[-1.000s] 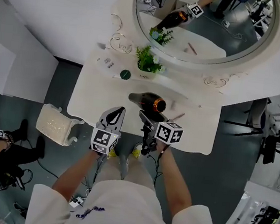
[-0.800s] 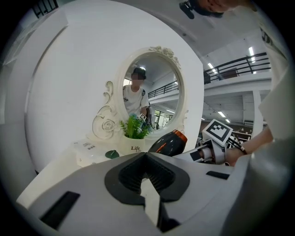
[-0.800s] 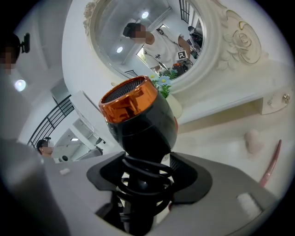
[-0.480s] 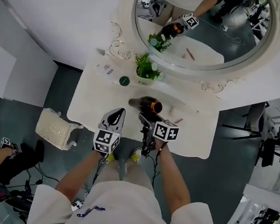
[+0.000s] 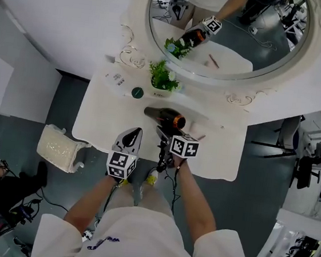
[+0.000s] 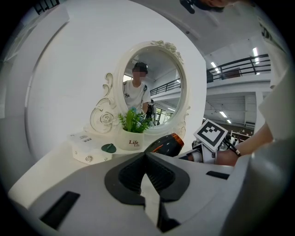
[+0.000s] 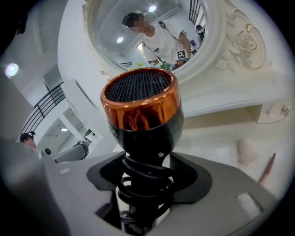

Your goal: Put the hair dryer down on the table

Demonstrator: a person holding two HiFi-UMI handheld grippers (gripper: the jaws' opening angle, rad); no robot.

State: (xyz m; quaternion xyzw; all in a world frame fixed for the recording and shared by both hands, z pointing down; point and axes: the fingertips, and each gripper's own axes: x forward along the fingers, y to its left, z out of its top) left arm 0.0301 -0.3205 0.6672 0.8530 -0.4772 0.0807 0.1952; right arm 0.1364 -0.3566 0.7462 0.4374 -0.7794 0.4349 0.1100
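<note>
A black hair dryer (image 5: 165,116) with a copper band hangs over the white dressing table (image 5: 221,155), its nozzle pointing left. My right gripper (image 5: 164,136) is shut on its handle, which has the black cord wound round it. In the right gripper view the hair dryer (image 7: 143,110) rises straight out of the right gripper (image 7: 145,182), with its mesh end up. Whether it touches the table I cannot tell. My left gripper (image 5: 132,133) is shut and empty at the table's front edge, just left of the dryer. From the left gripper (image 6: 146,159) the hair dryer (image 6: 166,144) shows to the right.
At the back of the table stand a potted plant (image 5: 163,79), a green round lid (image 5: 137,92), a white box (image 5: 115,81) and an oval mirror (image 5: 230,23). A pink stick (image 5: 204,137) lies right of the dryer. A white cushioned stool (image 5: 60,147) stands on the floor to the left.
The head view has drifted, so table and grippers sit slightly more to the left. The right gripper keeps its hold on the dryer; the left stays shut.
</note>
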